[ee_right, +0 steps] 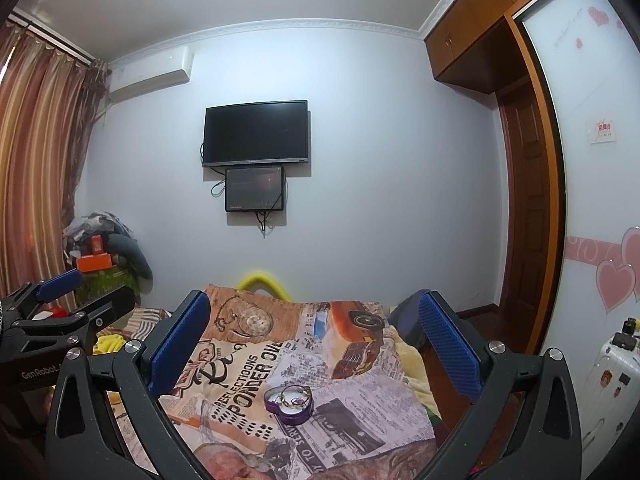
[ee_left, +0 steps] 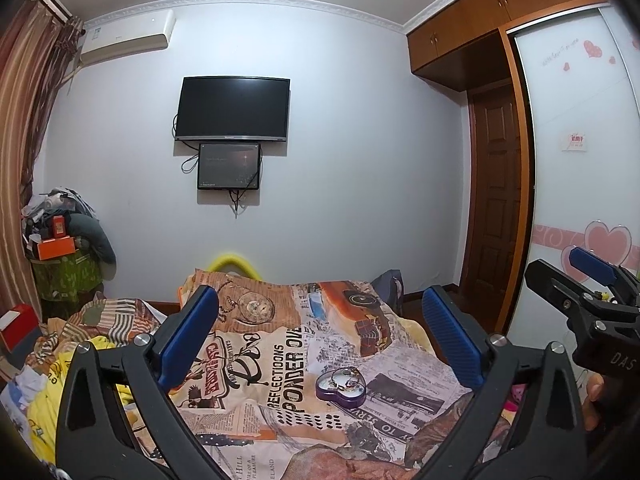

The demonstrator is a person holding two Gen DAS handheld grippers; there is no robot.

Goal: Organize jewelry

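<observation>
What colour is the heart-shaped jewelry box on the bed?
Purple, with a pale inside. The heart-shaped jewelry box shows best in the right wrist view.

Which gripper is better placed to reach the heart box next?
Probably the right gripper. Both are open, empty and above the bed, but the heart box sits nearly centred between its fingers. Seen from the left gripper, the box lies slightly off to the right.
</observation>
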